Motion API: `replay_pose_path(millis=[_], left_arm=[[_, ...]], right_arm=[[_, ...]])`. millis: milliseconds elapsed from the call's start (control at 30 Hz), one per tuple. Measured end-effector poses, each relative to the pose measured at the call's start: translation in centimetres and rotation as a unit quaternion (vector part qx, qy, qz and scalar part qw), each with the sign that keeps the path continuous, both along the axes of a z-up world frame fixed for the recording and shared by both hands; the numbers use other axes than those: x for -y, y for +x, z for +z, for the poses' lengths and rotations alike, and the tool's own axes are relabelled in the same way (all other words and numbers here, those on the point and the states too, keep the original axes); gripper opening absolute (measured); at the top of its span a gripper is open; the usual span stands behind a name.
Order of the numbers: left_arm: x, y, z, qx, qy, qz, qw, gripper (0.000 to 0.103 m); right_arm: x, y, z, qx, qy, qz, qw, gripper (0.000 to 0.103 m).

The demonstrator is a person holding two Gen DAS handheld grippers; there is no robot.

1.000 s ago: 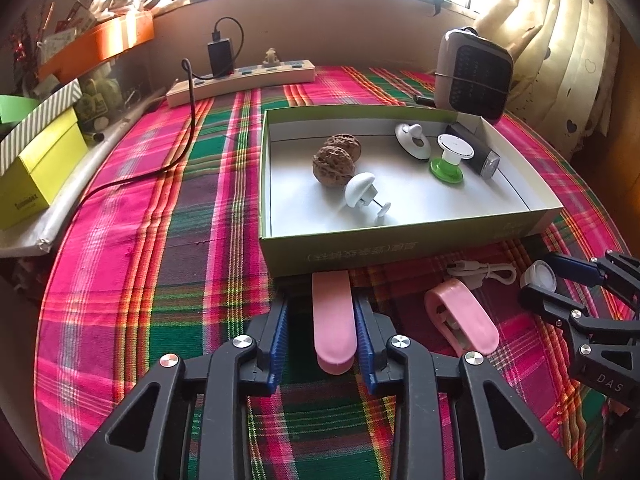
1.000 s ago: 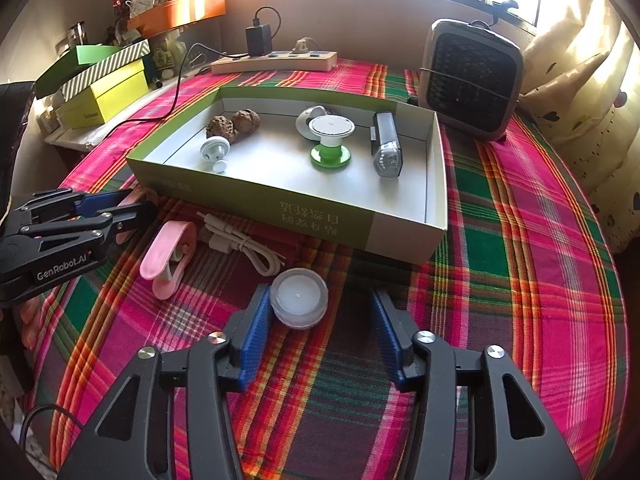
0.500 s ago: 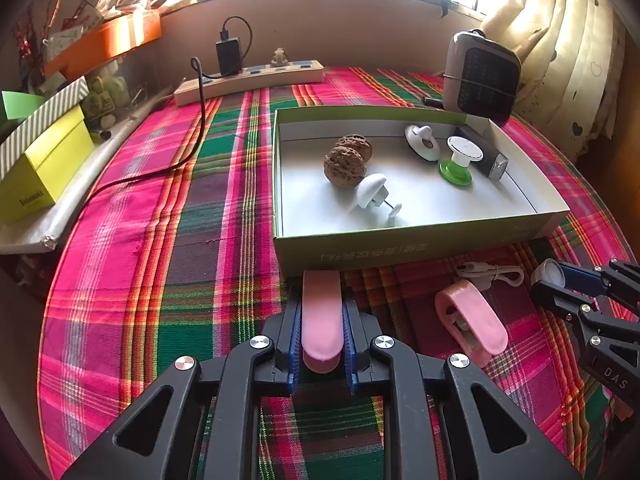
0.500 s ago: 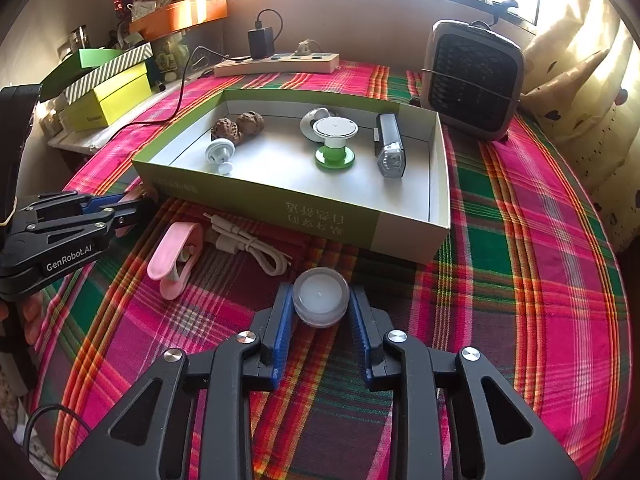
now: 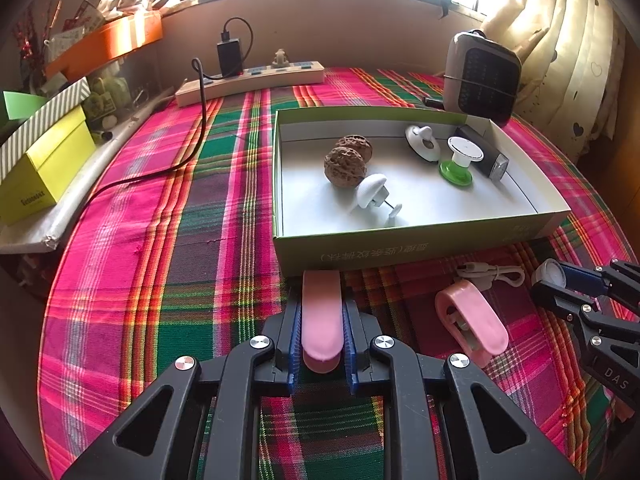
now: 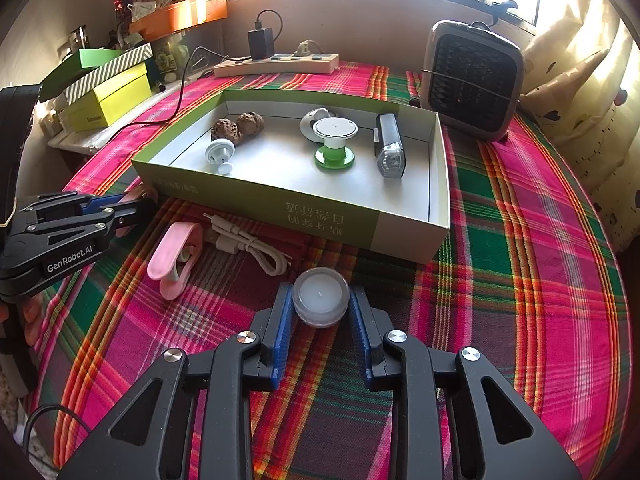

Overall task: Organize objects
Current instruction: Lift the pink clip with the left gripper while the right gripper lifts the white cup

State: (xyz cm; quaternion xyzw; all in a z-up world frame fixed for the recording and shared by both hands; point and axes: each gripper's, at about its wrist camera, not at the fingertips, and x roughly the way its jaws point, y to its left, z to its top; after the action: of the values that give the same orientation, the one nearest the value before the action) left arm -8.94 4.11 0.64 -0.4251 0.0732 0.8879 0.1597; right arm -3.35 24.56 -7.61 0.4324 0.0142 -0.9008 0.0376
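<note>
My left gripper [image 5: 321, 322] is shut on a pink clip [image 5: 321, 316] just in front of the green tray's [image 5: 400, 250] near wall. My right gripper [image 6: 320, 304] is shut on a small round clear jar [image 6: 320, 300] in front of the tray [image 6: 280, 204]. A second pink clip [image 5: 472, 322] [image 6: 174, 256] and a coiled white cable [image 5: 492, 272] [image 6: 248, 244] lie on the plaid cloth between the grippers. The tray holds two walnuts [image 5: 346, 162], a white hook [image 5: 374, 196], a green-and-white spool [image 5: 460, 160], a white knob [image 5: 422, 142] and a dark flashlight [image 6: 388, 146].
A small heater [image 6: 472, 80] stands behind the tray at the right. A power strip [image 5: 252, 80] with a plugged charger and black cord lies at the back. A yellow box [image 5: 44, 164] sits on the left ledge. Curtains hang at the right.
Both grippers closed: the left one onto the pink clip, the right one onto the round jar. Both stand slightly closer to the tray than a second ago.
</note>
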Motion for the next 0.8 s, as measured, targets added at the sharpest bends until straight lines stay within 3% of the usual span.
replay_pose_path(millis=[567, 800], left_arm=[[-0.1, 0.3, 0.0, -0.004, 0.002, 0.007, 1.0, 0.016], [-0.4, 1.1, 0.8, -0.04, -0.016, 0.007, 0.9991, 0.016]], right_arm=[[-0.3, -0.1, 0.1, -0.001, -0.006, -0.004, 1.0, 0.028], [-0.4, 0.0, 0.5, -0.01, -0.013, -0.002, 1.0, 0.028]])
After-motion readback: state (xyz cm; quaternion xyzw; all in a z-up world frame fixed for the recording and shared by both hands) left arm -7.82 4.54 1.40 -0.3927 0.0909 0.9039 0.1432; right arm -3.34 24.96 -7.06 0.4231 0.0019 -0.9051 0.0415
